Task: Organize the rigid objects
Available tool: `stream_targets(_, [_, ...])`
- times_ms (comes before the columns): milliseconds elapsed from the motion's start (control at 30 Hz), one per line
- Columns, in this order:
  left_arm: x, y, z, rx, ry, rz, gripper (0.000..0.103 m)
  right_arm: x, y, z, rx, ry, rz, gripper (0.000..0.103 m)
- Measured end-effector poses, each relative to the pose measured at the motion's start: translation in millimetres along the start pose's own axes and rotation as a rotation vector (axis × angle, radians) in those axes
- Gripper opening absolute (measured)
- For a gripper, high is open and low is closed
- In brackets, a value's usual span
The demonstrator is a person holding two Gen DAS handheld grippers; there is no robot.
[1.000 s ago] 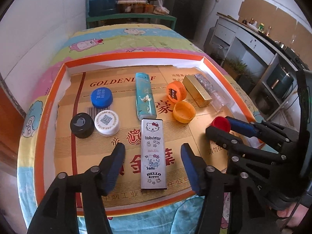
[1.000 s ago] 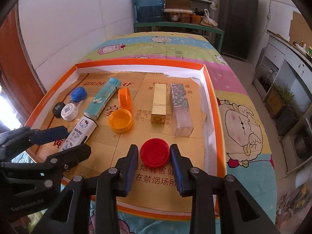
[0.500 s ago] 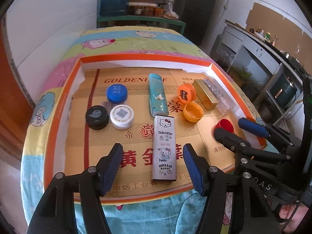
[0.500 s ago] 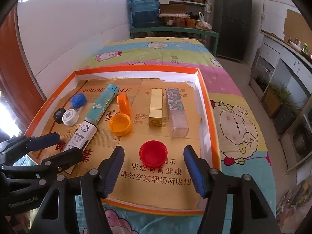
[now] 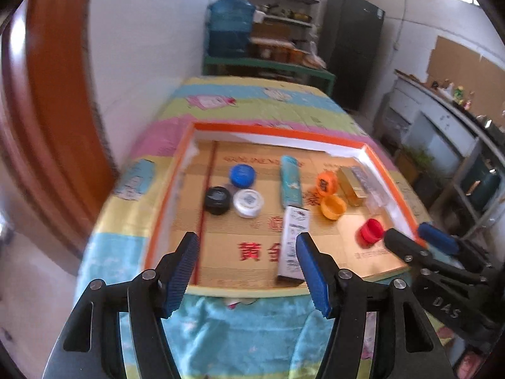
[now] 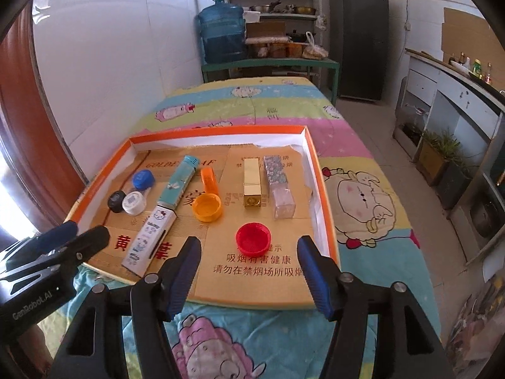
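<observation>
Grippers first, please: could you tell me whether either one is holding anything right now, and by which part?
Nothing is held. The left gripper and right gripper are both open and empty; the red cap lies free in the tray.

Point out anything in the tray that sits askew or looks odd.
One orange cap stands on its edge, leaning near the upturned orange cap, while the other caps lie flat. The red cap sits alone, apart from both groups. Nothing looks spilled or damaged.
</observation>
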State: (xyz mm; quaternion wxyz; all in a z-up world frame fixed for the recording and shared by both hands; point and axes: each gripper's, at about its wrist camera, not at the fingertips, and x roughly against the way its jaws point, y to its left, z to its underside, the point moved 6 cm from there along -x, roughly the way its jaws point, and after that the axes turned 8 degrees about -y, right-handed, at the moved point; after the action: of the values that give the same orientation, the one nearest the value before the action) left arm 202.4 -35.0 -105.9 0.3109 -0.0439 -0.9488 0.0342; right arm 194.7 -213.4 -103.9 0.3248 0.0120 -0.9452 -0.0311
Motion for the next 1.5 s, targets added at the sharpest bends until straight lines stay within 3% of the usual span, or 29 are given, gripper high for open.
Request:
stream_targets(233, [29,2,-1,0.003,-0.026,-0.005,0.065,31,6,-1,-0.004,-0.031,0.004,0.063])
stream_targets(433, [65,-3,2,-0.051,-0.064,-0.111,0.065,68,12,-1,0.002,-0.091,0.036,0.063])
stream_targets(633, [94,-6,1,-0.041,-0.1,-0.084,0.065,97,14,-4,0.01,-0.137,0.067,0.063])
stream_targets(767, [112,-7,2,-0.043,-0.116,-0.117,0.065,109,16,-2,0.007,-0.142,0.063,0.063])
stream_targets(1000, [136,-11,11,-0.052,-0.111,-0.08,0.065,130,23,6,0.027,-0.15,0.056,0.063])
stream_targets(1500, [160,-12,19,-0.051,-0.125,-0.075,0.065,156,33,13,0.046,-0.173,0.067,0.063])
